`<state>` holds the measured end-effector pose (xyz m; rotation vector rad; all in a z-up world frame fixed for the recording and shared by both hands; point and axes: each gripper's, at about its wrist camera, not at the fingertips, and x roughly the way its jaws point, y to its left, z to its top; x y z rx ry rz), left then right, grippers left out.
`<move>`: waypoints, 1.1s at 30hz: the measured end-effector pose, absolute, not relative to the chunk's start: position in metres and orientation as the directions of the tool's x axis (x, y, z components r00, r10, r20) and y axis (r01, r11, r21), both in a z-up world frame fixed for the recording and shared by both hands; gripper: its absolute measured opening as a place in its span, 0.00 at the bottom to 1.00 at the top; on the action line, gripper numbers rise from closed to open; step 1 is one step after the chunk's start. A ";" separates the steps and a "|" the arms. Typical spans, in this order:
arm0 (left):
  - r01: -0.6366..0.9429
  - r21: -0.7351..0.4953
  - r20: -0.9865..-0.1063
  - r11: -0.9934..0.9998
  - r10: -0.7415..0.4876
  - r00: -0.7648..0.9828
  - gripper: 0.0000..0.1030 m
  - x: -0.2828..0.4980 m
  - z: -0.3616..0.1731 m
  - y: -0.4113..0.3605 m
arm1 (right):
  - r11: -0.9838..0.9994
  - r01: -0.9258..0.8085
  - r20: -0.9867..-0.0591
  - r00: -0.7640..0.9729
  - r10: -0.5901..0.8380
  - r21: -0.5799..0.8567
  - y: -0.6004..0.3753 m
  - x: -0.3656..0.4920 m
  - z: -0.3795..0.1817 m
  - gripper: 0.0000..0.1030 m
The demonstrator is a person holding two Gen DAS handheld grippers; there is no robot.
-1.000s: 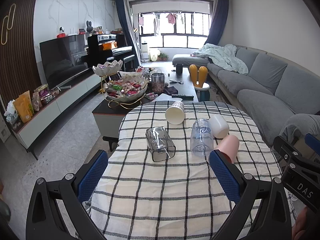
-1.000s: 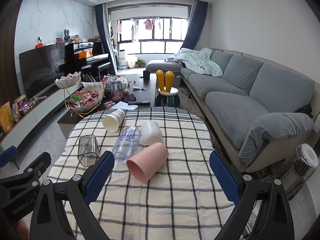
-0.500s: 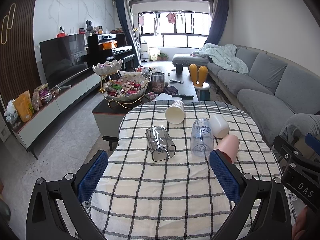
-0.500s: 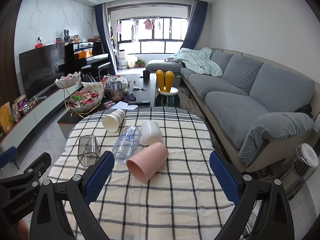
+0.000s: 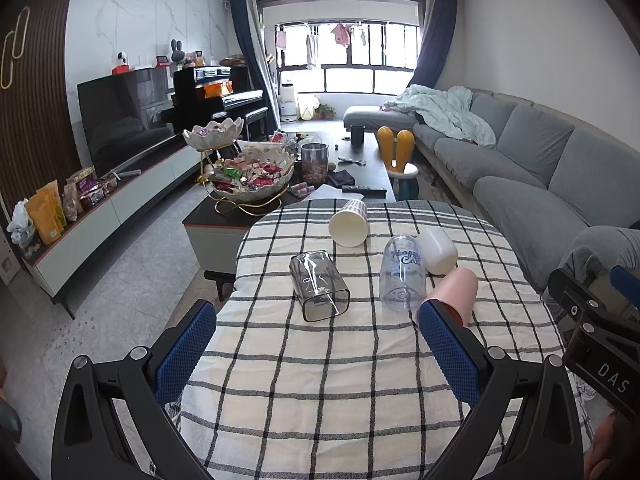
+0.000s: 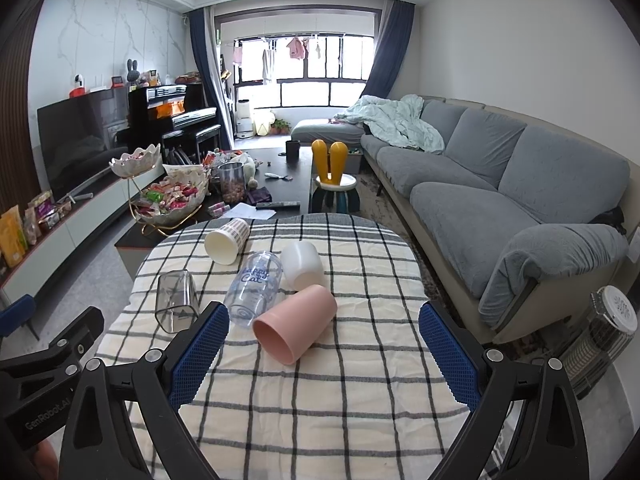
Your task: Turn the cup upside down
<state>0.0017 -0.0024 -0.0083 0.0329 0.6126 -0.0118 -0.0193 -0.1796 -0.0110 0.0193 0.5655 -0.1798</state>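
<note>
1. A table (image 5: 320, 380) draped in a checked cloth is seen, with five cups lying on their sides.
2. The left gripper (image 5: 316, 344) and right gripper (image 6: 324, 348) are held spread wide, grasping nothing.
3. A pink cup (image 6: 294, 322) is seen at 12 o'clock between the right gripper's fingers, touching a clear printed cup (image 6: 254, 288) at 11 o'clock.

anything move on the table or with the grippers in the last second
Nothing visibly changed. The left gripper and right gripper are open and empty, as before, and the pink cup, clear bottle, white cup, paper cup and smoky tumbler lie on their sides where they were.
</note>
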 end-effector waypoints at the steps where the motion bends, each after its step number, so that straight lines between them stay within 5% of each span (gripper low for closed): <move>1: 0.022 0.028 -0.576 0.999 -0.002 0.817 1.00 0.002 -0.009 -0.003 | 0.984 0.175 -0.535 0.829 -0.164 -0.031 -0.180 -0.019 -0.011 0.93; 18: 0.057 0.049 -0.624 0.997 -0.014 0.781 1.00 0.042 -0.017 -0.009 | 0.982 0.187 -0.559 0.814 -0.161 -0.011 -0.178 0.014 -0.015 0.93; 33: 0.184 0.108 -0.704 0.977 -0.055 0.708 1.00 0.166 -0.016 -0.033 | 0.968 0.241 -0.609 0.778 -0.151 0.067 -0.196 0.117 -0.021 0.93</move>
